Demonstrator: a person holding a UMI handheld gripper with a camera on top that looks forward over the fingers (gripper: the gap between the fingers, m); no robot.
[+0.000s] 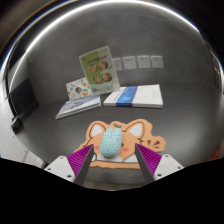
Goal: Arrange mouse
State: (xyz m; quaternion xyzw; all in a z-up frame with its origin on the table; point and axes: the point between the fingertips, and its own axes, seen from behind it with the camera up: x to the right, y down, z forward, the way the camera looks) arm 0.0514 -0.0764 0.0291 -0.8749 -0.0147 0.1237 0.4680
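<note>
A pale teal mouse [110,141] lies on an orange, animal-shaped mouse mat [133,131] on the grey table. My gripper [111,160] is open. Its two purple-padded fingers [80,160] stand to either side of the mouse's near end, with a gap at each side. The mouse rests on the mat, between and just ahead of the fingertips.
Beyond the mat lie a white and blue book [134,96] and a booklet [78,107]. A leaflet with pictures [97,66] leans against the wall behind them. A dark object [22,96] stands off to the left. Wall sockets [137,62] sit on the back wall.
</note>
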